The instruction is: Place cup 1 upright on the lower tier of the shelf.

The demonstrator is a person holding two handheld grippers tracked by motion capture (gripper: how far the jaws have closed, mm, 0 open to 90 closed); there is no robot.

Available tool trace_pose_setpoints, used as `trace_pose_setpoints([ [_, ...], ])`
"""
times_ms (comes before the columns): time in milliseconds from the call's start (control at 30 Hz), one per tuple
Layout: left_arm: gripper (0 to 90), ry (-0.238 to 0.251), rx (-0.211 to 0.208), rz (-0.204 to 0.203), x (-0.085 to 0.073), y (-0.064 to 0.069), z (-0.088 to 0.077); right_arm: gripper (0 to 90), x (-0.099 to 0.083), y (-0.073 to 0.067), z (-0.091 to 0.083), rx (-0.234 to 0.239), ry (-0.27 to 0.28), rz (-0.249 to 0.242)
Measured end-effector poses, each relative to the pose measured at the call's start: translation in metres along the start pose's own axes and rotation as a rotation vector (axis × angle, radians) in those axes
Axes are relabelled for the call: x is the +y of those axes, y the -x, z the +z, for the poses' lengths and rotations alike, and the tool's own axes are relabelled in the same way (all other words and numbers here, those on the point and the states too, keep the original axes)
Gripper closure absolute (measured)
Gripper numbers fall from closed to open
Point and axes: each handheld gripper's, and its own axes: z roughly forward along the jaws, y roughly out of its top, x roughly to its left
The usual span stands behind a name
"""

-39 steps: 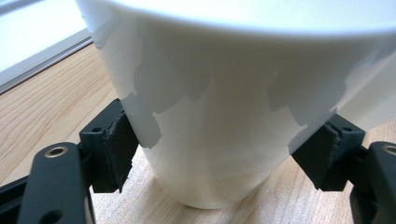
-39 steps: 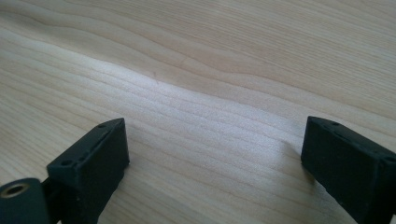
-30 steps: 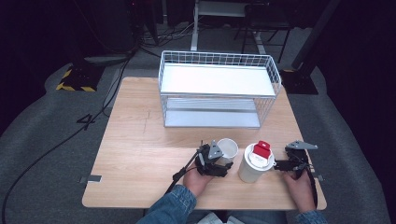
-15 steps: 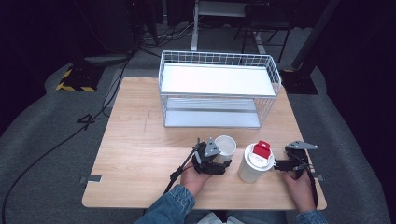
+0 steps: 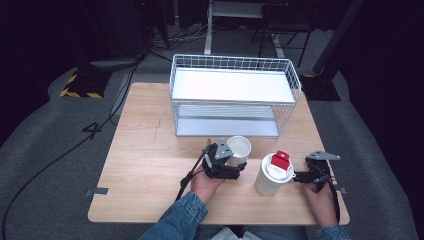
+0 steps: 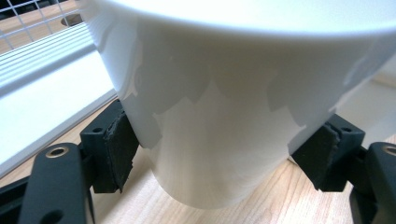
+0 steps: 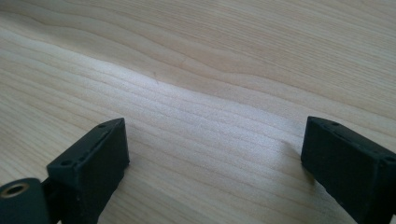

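We hold the left gripper point(image 5: 239, 161) clamped on a white paper cup point(image 5: 239, 148). In the left gripper view both black pads point(image 6: 119, 147) press on the lower wall of this cup point(image 6: 224, 112), one at each side, and the cup stands upright between them with its open mouth up. Under its bottom edge we see the light wood of the table point(image 6: 261, 200); if the cup touches the wood or hangs just above it, we cannot tell from this view. In the high view the cup sits at the far tip of the left gripper, and the left hand point(image 5: 207, 182) is behind the tool, near the table edge on our side.

To the right of the left gripper, just beside it, stands a second white cup point(image 5: 270, 180), taller, with a lid and a red piece point(image 5: 280, 161) on top. The right gripper point(image 5: 299, 177) points at this taller cup from its right side, and the tips are very near to the cup wall. In the right gripper view its jaws stand apart, and between them we see bare wood point(image 7: 210, 121), no object.

Beyond the left gripper, further on the table, stands a white wire rack point(image 5: 235, 95) with two white shelves, well apart from both cups. Behind the table the floor is grey and dark, with some cables.
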Motion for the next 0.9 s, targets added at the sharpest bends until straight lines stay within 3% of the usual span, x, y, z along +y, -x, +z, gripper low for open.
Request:
trace_pose_setpoints([
  [100,23.5,0.009,-0.010,-0.015,0.004,-0.004,-0.001,7.5,0.000,0.000,0.000,0.000,0.000,0.000],
  [467,23.4,0.030,0.044,-0.059,0.025,-0.030,0.001,7.5,0.000,0.000,0.000,0.000,0.000,0.000],
  [533,23.5,0.050,0.070,-0.057,0.026,-0.033,0.002,7.5,0.000,0.000,0.000,0.000,0.000,0.000],
  [700,23.4,0.022,0.117,-0.081,0.030,-0.045,0.013,7.5,0.000,0.000,0.000,0.000,0.000,0.000],
  [900,23.4,0.036,0.194,-0.109,0.033,-0.057,0.027,7.5,0.000,0.000,0.000,0.000,0.000,0.000],
])
